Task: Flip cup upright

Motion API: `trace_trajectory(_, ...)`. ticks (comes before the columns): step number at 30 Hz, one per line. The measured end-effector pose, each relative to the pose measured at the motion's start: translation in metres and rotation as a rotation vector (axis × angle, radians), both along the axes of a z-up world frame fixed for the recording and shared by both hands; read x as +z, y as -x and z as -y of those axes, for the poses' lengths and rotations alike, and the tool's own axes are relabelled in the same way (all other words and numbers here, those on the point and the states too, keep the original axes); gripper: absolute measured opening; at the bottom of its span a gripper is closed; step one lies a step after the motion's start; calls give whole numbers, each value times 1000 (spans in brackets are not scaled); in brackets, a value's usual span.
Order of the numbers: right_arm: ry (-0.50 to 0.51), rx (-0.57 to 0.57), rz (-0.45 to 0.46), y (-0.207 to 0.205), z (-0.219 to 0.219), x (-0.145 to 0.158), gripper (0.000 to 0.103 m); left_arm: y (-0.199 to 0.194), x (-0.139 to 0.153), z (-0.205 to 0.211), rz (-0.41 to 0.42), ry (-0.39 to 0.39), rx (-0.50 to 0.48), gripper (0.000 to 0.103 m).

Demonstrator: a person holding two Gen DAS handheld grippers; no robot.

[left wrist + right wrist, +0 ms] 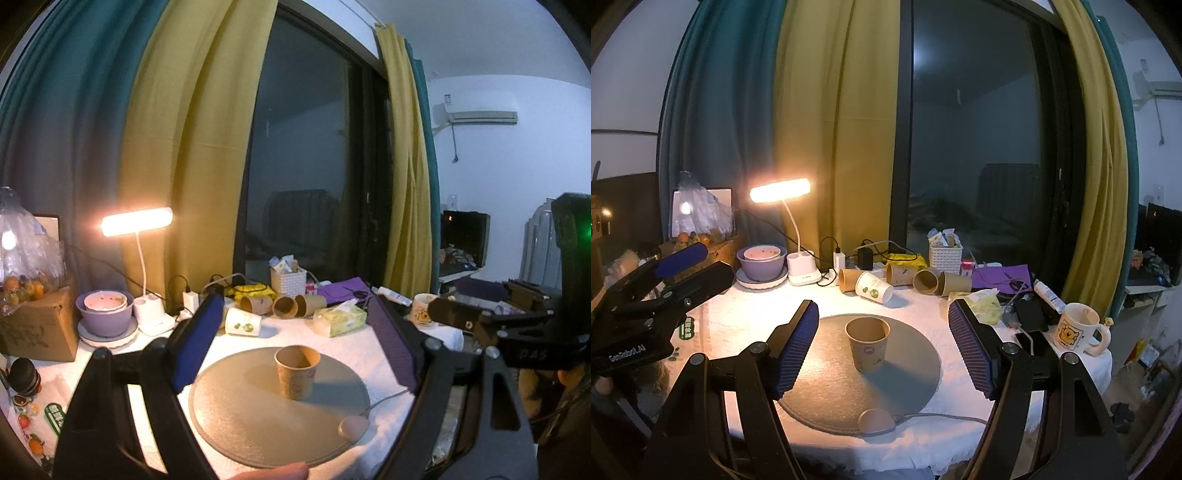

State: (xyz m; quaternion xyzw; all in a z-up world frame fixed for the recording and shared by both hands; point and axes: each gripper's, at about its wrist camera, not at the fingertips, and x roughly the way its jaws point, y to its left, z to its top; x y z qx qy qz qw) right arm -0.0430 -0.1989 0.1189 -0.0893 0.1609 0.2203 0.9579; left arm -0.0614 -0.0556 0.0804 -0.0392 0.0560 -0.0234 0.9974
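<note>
Currently the cup (868,343) stands upright, mouth up, on the round grey mat (820,387), near its middle. Left gripper (295,354) and right gripper (882,343) both have fingers spread wide, holding nothing, cup framed between them, untouched. Desk lamp (780,190) lit behind.

Readable lettering on the gripper bodies

The left gripper (635,325) is showing "GenRobot.AI" in white along its black body; the right gripper (532,354) is showing raised letters resembling "DAS".
</note>
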Motion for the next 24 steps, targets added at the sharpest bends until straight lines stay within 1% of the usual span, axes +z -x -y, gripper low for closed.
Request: trace_trajectory(24, -3, 3, -21, -2, 0, -2, 76, -2, -4, -1, -8, 5, 2, 82)
